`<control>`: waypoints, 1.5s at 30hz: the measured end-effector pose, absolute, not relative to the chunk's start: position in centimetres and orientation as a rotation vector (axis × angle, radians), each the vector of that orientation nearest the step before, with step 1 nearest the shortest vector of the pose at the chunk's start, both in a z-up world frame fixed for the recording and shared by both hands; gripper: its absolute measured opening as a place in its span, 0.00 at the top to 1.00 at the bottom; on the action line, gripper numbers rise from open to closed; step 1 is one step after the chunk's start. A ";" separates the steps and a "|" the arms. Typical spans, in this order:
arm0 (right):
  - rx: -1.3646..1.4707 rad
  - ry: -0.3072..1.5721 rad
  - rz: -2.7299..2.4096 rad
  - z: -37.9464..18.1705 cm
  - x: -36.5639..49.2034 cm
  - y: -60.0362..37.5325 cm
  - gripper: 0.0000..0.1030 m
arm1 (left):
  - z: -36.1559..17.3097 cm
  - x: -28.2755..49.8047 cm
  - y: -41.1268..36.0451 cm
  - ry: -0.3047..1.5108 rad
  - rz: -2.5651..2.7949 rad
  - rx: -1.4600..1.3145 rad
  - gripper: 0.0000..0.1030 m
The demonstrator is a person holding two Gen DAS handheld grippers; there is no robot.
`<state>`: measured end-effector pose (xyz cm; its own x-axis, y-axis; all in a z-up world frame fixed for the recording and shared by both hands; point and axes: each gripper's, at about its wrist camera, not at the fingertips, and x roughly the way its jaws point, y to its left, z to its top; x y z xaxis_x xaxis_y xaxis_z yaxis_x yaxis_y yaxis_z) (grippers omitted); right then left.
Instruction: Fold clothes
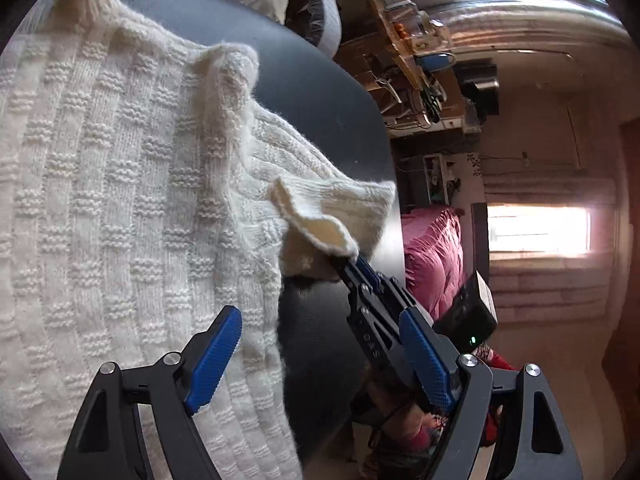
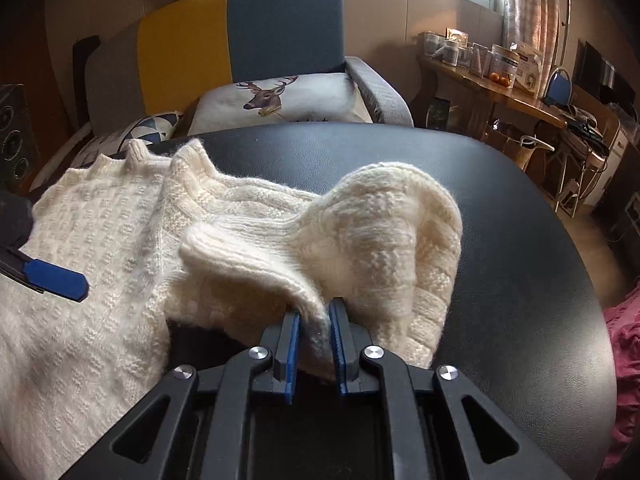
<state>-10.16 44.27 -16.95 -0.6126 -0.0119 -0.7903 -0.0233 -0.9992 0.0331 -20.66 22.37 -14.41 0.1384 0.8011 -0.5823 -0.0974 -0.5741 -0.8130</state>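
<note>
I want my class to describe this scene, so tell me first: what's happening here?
A person is folding a cream knitted sweater spread on a dark table, with a gripper in each hand. The right gripper is shut on the sleeve cuff, which is lifted and doubled over. The left gripper is open above the sweater's body, holding nothing.

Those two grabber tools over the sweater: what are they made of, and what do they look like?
Both look alike. The left gripper has black angular link arms with triangular cut-outs, joined by round silver pivot bolts, and its fingers carry bright blue, finely textured pads. The right gripper has the same black frame, silver bolts and blue pads; white lettering, too blurred to read, marks its side.
</note>
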 end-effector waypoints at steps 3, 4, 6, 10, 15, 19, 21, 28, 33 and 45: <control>-1.336 0.090 2.821 -16.3 -10.0 44.4 0.87 | -15.4 -21.8 23.8 -0.814 1.441 -1.707 0.20; -1.310 0.101 2.832 -16.0 -9.7 44.6 0.87 | -15.6 -22.0 24.2 -0.859 1.413 -1.715 0.20; -1.268 0.119 2.854 -15.6 -9.0 44.8 0.87 | -15.5 -22.4 25.4 -0.894 1.380 -1.709 0.20; -1.247 0.132 2.881 -15.6 -7.8 44.7 0.87 | -15.9 -23.3 27.9 -0.914 1.364 -1.741 0.20; -1.254 0.129 2.884 -16.0 -7.1 44.6 0.83 | -16.7 -23.7 30.5 -0.837 1.426 -1.773 0.52; -1.223 0.176 2.888 -15.4 -6.2 45.0 0.77 | -16.0 -23.3 31.6 -0.704 1.521 -1.742 0.92; -1.196 0.259 2.884 -15.0 -5.3 45.6 0.76 | -14.7 -23.2 31.6 -0.649 1.577 -1.696 0.92; -1.156 0.772 2.850 -14.7 -2.2 48.6 0.71 | -5.8 -24.2 31.0 -0.424 1.800 -1.444 0.92; -1.103 1.689 2.732 -17.1 -1.5 50.6 0.70 | 2.3 -25.5 27.0 -0.363 1.952 -1.225 0.93; -0.659 2.874 1.965 -23.3 -4.4 44.7 0.00 | 11.4 -26.9 17.7 -0.436 2.084 -1.011 0.92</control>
<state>-4.41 44.74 -23.33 -0.8538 -0.5067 0.1192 -0.0729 0.3432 0.9364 -26.90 17.67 11.45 -0.3938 0.7601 -0.5170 -0.4895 -0.6494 -0.5820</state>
